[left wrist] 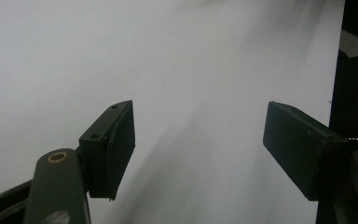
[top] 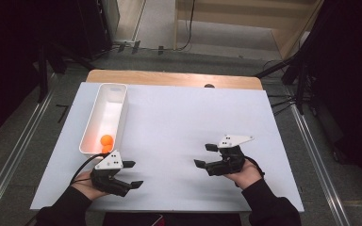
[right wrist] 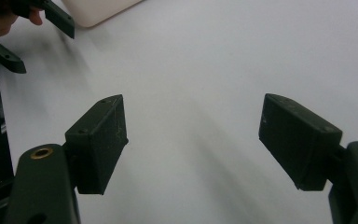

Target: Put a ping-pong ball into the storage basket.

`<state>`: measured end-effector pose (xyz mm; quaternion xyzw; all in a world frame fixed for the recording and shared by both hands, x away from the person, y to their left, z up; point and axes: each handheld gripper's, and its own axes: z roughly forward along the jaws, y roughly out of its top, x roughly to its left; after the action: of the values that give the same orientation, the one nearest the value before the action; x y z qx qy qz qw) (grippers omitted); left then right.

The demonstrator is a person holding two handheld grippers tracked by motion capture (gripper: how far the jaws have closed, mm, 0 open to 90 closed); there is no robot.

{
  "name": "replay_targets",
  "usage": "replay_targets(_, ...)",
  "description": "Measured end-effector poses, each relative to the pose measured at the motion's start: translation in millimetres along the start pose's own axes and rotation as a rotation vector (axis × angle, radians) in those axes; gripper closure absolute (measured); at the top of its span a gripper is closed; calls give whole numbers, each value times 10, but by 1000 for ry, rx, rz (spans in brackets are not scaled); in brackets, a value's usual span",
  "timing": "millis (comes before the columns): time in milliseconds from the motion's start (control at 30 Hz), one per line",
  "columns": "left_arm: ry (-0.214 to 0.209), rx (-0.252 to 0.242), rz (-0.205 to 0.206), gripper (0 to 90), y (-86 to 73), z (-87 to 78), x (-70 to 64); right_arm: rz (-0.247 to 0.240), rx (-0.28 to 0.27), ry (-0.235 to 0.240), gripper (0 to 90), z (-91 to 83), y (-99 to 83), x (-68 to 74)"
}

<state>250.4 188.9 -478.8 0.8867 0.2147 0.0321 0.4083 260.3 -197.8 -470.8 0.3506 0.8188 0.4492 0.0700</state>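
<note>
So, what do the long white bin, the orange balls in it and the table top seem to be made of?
The long white bin looks like smooth moulded plastic: thin walls, rounded corners, and an orange glow through it near the balls. The orange balls look like matte plastic, perhaps table-tennis balls; they are too small to be sure. The table top is a flat, matte white sheet, with a wood-coloured board at its far edge.

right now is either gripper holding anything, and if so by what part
Nothing is held. The left gripper and the right gripper both have their jaws wide apart over the bare white table. The orange balls lie in the white bin.
</note>
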Motion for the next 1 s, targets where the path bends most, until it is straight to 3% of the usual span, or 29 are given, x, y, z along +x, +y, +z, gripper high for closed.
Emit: replay_targets(1000, 9, -5, -8, 255, -1, -10, 7, 40, 34, -43, 218, -174, -364, -53)
